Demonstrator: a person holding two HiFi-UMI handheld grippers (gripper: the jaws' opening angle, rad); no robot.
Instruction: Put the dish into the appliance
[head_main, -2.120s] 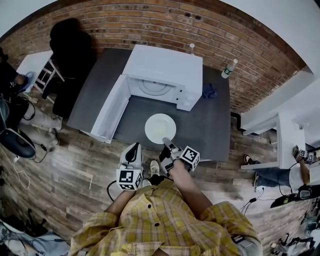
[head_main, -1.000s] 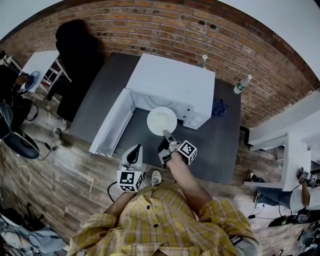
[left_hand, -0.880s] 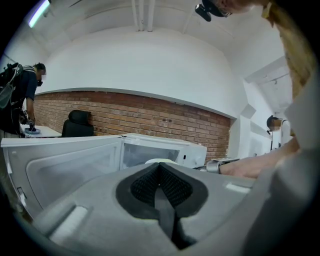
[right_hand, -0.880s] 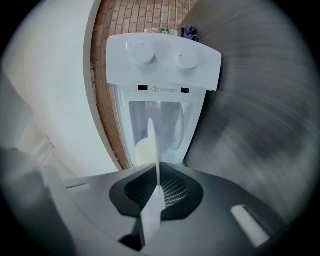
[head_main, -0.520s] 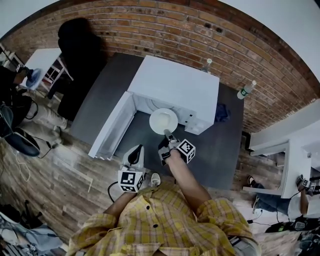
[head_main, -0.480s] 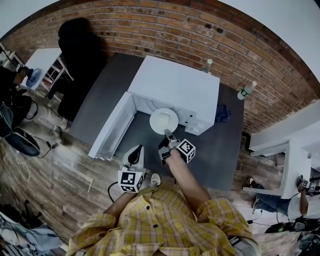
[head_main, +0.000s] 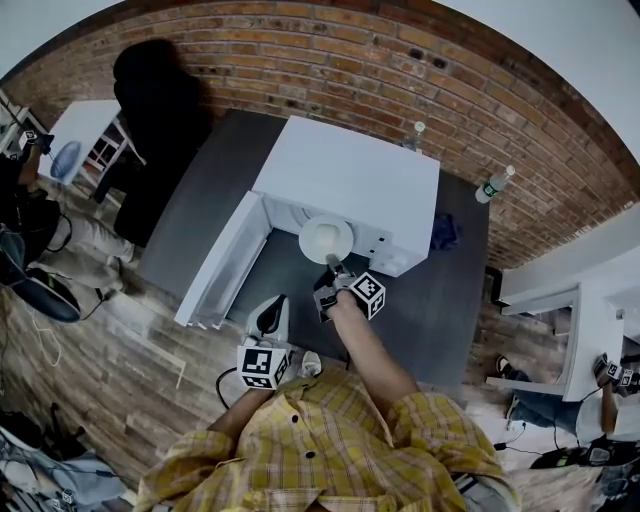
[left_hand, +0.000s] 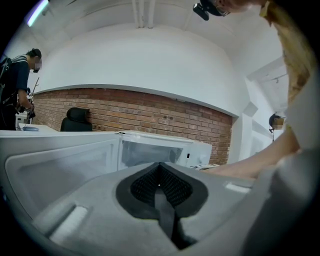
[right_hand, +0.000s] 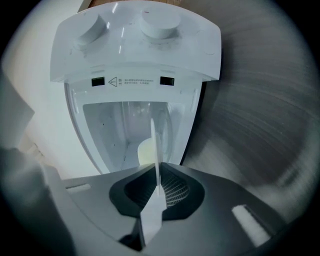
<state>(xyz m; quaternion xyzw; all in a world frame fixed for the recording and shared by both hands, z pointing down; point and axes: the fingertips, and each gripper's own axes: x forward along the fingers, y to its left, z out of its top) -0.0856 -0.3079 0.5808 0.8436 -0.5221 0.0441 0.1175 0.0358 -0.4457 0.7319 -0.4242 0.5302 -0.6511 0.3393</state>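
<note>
White is the main colour here: a white microwave sits on a dark grey table against a red brick wall. Its door is swung wide open to the left of the opening.

In the right gripper view, we see a strip of small print with a triangle symbol on the microwave's front edge, between two dark slots. It is too small to read. Two round knobs sit on the control panel. We can make out no brand name.

Our right gripper pinches the near rim of a round white plate between its jaws. The plate is at the mouth of the microwave's opening, seen edge-on from the gripper. We cannot tell whether it rests on anything.

Our left gripper hangs near the table's front edge, just beside the open door. Its jaws are pressed together with nothing between them.

Two bottles stand on the table near the wall, one behind the microwave and one further right. A blue cloth lies just right of the microwave. A black chair stands at the table's left end, and a person stands beyond it.
</note>
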